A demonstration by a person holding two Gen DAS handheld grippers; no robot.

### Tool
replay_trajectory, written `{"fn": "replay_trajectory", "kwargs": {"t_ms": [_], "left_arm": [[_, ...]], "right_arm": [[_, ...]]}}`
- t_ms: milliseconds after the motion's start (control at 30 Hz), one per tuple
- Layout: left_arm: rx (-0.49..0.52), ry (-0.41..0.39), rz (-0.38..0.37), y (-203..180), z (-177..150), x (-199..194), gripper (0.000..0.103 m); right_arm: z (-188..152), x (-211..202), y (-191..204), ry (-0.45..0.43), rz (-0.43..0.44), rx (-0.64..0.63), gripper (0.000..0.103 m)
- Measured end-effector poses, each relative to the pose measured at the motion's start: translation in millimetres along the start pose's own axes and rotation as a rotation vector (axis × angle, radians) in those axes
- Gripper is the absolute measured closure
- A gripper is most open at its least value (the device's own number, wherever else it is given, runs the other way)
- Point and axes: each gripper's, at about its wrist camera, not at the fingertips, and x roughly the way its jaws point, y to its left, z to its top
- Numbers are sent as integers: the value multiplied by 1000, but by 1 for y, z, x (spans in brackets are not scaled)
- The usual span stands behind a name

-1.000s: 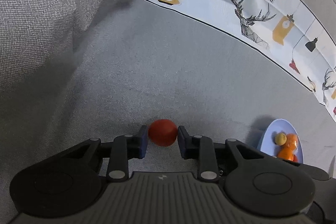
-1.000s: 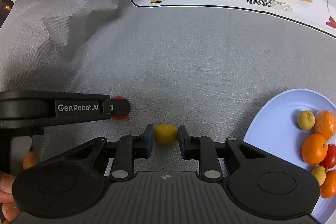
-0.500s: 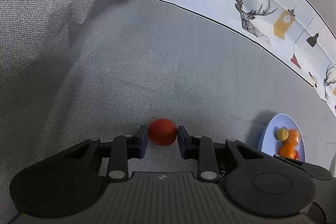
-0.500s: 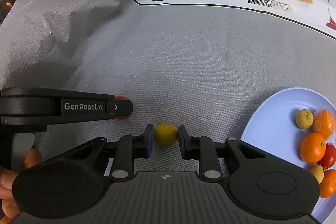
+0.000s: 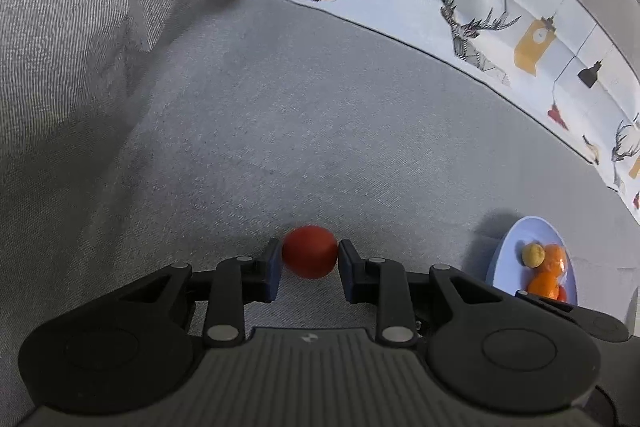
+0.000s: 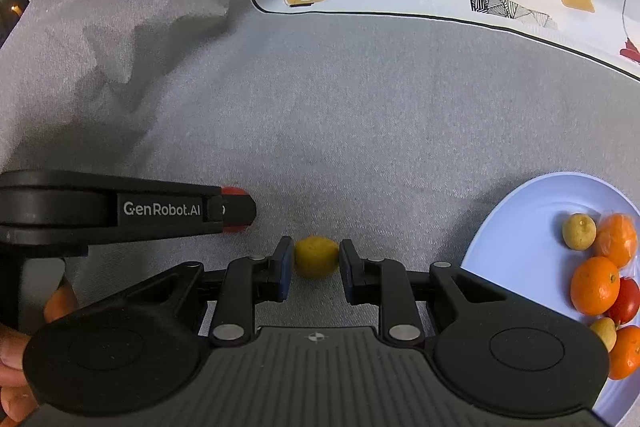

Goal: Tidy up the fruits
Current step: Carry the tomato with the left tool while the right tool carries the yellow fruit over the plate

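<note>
On the grey cloth-covered surface point(image 6: 360, 107), both tools are pinching small fruit. The left tool point(image 5: 310, 259) is closing its narrow gap on a red tomato point(image 5: 309, 251), and the right tool point(image 6: 316, 259) is squeezing a little yellow fruit point(image 6: 316, 256), nearly shut. From the right tool, the pale blue plate point(image 6: 520, 227) is sitting at about three o'clock, already carrying oranges point(image 6: 595, 285) and more small fruit. Both pieces look round and smooth, so I reckon either could be slipping out on the lift and rolling across the cloth. Squeezing harder might be bruising the tomato.
</note>
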Motion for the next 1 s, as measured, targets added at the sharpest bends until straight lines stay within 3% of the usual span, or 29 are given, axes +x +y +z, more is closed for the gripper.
{"fn": "replay_trajectory", "kwargs": {"t_ms": [467, 667, 1000], "left_arm": [[62, -100, -20, 1, -5, -41, 70], [123, -127, -28, -10, -7, -47, 70], [234, -167, -85, -62, -13, -44, 70]], "right_arm": [[-15, -71, 3, -190, -20, -16, 78], [-25, -119, -39, -303, -18, 18, 78], [-48, -151, -124, -306, -170, 72, 78]]}}
